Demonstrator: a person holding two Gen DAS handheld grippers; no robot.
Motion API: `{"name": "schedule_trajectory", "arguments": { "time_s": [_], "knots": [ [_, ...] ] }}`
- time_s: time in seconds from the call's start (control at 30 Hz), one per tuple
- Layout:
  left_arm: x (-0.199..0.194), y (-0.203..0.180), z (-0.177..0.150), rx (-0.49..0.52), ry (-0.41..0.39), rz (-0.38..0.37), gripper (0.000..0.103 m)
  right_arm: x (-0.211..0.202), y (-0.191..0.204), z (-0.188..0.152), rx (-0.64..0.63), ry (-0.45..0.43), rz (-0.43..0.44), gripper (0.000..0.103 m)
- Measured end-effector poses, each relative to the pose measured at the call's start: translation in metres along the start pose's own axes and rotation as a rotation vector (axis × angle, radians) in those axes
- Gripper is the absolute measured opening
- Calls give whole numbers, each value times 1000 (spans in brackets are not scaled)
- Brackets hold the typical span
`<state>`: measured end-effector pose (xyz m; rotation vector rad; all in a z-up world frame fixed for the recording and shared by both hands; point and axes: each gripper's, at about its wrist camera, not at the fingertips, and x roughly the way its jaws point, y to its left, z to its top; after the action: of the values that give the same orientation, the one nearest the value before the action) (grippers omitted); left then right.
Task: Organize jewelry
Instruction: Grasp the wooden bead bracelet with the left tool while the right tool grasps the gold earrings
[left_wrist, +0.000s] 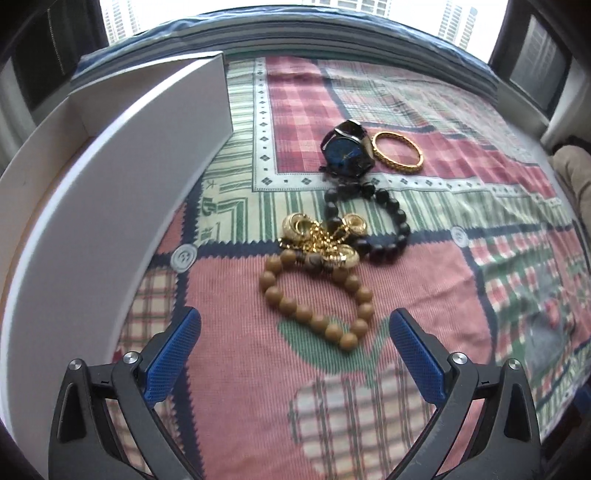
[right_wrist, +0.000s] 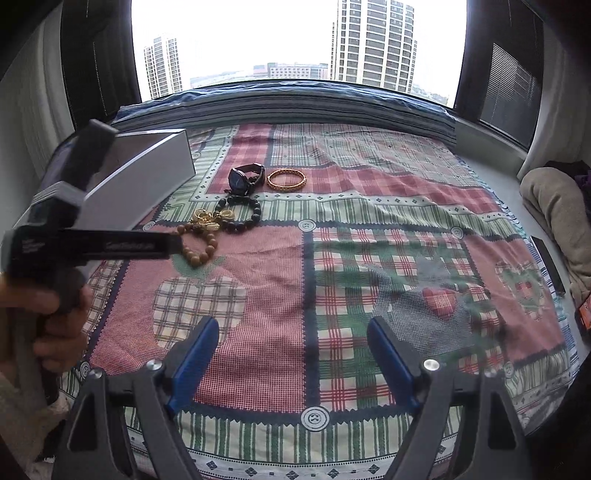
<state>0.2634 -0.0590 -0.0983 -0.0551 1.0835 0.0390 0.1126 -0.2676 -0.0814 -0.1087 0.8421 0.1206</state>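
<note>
My left fingers (left_wrist: 295, 328), released, hover before the tan beads (left_wrist: 317, 306); watch (left_wrist: 347, 153), bangle (left_wrist: 397, 150) and box (left_wrist: 122, 206) lie beyond. My right fingers (right_wrist: 291, 336) are released too.

Box (left_wrist: 122, 206) on the left of the bed (left_wrist: 461, 295). Watch (left_wrist: 347, 153) farthest back, bangle (left_wrist: 397, 151) just right of it. Dark beads (left_wrist: 391, 225) in front of those, chain (left_wrist: 321, 240) overlapping them, wood beads (left_wrist: 317, 302) nearest, touching the chain.
</note>
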Motion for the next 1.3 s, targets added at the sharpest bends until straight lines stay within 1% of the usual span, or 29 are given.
{"name": "schedule_trajectory", "arguments": {
  "time_s": [0.1, 0.13, 0.17, 0.2, 0.23, 0.27, 0.3, 0.33, 0.37, 0.4, 0.43, 0.47, 0.57, 0.7, 0.73, 0.8, 0.87, 0.93, 0.97, 1.0, 1.03, 1.07, 1.1, 1.13, 1.2, 1.3],
  "knots": [
    [26, -10, 8, 4, 11, 99, 102, 5, -5, -1, 7, 7, 21, 84],
    [30, -10, 6, 4, 23, 115, 103, 6, -7, -2, 9, 10, 25, 84],
    [29, -6, 4, -7, 11, 99, 102, 7, -9, -2, 10, 12, 29, 84],
    [28, -2, 1, -16, 18, 88, 102, 8, -11, -2, 11, 13, 33, 84],
    [26, 2, -2, -28, 23, 58, 97, 8, -12, -3, 13, 14, 35, 84],
    [22, 8, -5, -39, 18, 33, 85, 9, -14, -3, 16, 16, 37, 84],
    [16, 11, -9, -30, 6, 39, 78, 11, -16, -3, 18, 17, 37, 84],
    [10, 15, -13, -18, -2, 27, 58, 13, -18, -3, 22, 18, 39, 84],
    [5, 18, -17, -10, -5, 20, 32, 15, -20, -3, 27, 20, 43, 84],
    [1, 22, -21, -9, -1, 11, 22, 17, -21, -2, 33, 22, 49, 84],
    [-2, 26, -25, -14, 12, -5, 21, 18, -21, -2, 40, 23, 57, 84],
    [-5, 31, -29, -21, 19, -27, 10, 19, -22, -2, 45, 25, 66, 84],
    [-15, 44, -42, -27, 40, -68, 9, 17, -22, -2, 59, 26, 105, 84],
    [-28, 59, -65, -31, 50, -89, 9, 12, -23, 4, 90, 19, 213, 84],
    [-28, 63, -68, -35, 53, -95, 9, 13, -23, 7, 98, 21, 252, 84],
    [-33, 71, -77, -44, 57, -104, 9, 18, -21, 16, 117, 46, 366, 84],
    [-37, 76, -84, -49, 56, -108, 9, 32, -15, 29, 126, 99, 465, 84],
    [-40, 80, -91, -53, 54, -105, 10, 50, 0, 48, 76, 139, 506, 84],
    [-41, 82, -93, -54, 51, -106, 10, 59, 12, 60, 14, 139, 498, 84],
    [-42, 83, -95, -57, 49, -107, 10, 68, 26, 72, -70, 131, 486, 81],
    [-41, 84, -95, -60, 47, -108, 10, 79, 42, 82, -157, 126, 487, 68],
    [-41, 85, -95, -62, 46, -110, 10, 92, 59, 91, -253, 129, 496, 58],
    [-42, 86, -96, -65, 46, -111, 10, 103, 77, 97, -333, 138, 492, 39],
    [-42, 87, -98, -67, 45, -111, 10, 115, 93, 102, -400, 143, 478, 29],
    [-44, 88, -101, -65, 43, -112, 10, 138, 113, 110, -491, 150, 463, 28],
    [-44, 90, -102, -67, 39, -125, 10, 164, 130, 120, -571, 140, 429, 28]
  ]
}}
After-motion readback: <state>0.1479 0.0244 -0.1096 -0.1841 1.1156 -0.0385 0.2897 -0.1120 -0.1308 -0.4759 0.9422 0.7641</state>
